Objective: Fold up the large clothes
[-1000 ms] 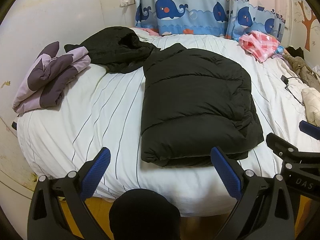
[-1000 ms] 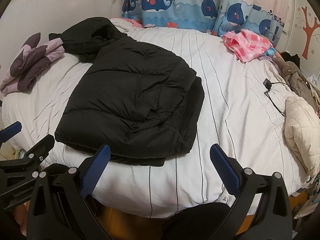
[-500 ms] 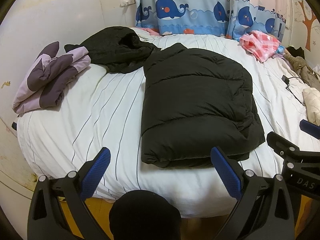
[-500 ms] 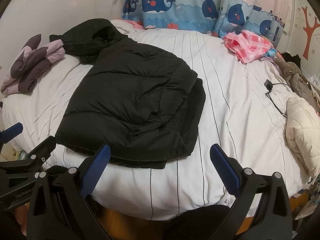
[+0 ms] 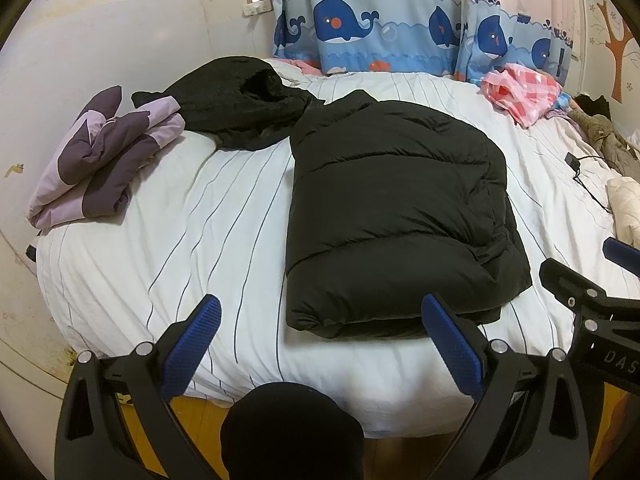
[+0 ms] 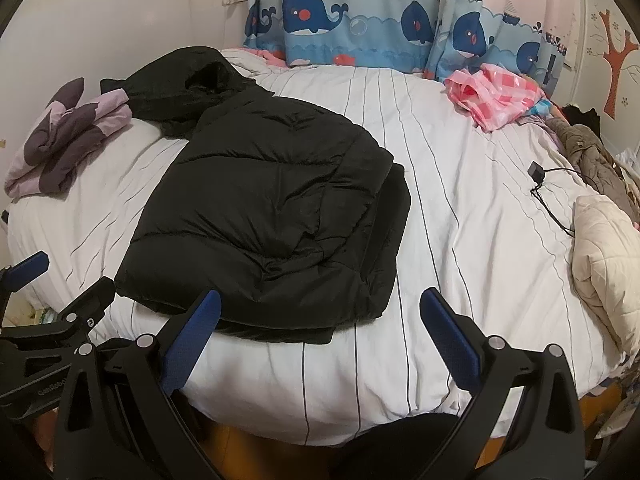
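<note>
A black puffer jacket (image 5: 396, 212) lies folded lengthwise on the white striped bed (image 5: 192, 232); it also shows in the right wrist view (image 6: 272, 216). My left gripper (image 5: 320, 332) is open and empty, held off the bed's near edge in front of the jacket's hem. My right gripper (image 6: 320, 332) is open and empty, also off the near edge, just right of the hem. Each gripper shows at the side of the other's view: the right one (image 5: 600, 300), the left one (image 6: 48, 308).
A second black garment (image 5: 240, 112) lies at the back left by a folded purple cloth (image 5: 104, 160). A pink checked cloth (image 6: 496, 92), a charger with cable (image 6: 540, 184), a cream quilted garment (image 6: 604, 256) and a brown coat (image 6: 584, 152) lie on the right.
Both grippers have drawn back slightly from the bed, open and empty throughout. The jacket has not moved.
</note>
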The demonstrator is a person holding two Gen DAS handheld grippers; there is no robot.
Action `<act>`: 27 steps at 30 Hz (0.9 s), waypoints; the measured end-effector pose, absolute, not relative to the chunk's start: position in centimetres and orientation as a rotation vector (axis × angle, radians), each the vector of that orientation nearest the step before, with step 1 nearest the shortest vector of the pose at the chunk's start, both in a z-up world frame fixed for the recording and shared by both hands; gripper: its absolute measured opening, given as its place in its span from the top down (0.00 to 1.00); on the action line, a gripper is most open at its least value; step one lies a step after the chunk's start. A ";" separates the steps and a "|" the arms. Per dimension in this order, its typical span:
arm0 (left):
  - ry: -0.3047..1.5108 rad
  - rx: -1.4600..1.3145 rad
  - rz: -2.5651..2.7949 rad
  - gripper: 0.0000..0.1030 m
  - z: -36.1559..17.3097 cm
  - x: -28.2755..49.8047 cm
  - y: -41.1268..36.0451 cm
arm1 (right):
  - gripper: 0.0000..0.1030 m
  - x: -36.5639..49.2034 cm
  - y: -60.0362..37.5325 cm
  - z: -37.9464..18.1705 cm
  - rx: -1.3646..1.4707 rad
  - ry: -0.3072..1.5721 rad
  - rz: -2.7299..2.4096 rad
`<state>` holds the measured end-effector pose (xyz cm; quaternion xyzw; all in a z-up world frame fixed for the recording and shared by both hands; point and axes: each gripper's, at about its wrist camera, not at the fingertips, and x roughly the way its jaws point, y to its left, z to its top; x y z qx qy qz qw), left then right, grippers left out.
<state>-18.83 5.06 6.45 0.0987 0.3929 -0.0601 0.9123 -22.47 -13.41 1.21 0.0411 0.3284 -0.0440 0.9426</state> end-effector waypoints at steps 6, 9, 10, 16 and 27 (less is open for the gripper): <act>0.804 0.206 -0.119 0.07 6.7 -18.8 5.2 | 0.07 -22.6 -13.4 1.3 0.086 0.662 -0.086; 0.805 0.204 -0.119 0.07 6.7 -18.8 5.2 | 0.07 -22.8 -13.3 1.3 0.087 0.659 -0.088; 0.805 0.204 -0.120 0.07 6.7 -18.9 5.2 | 0.07 -22.7 -13.3 1.3 0.087 0.659 -0.088; 0.804 0.204 -0.120 0.07 6.7 -18.9 5.2 | 0.07 -22.8 -13.3 1.3 0.087 0.660 -0.087; 0.802 0.204 -0.119 0.07 6.8 -18.9 5.3 | 0.07 -22.8 -13.3 1.3 0.087 0.659 -0.087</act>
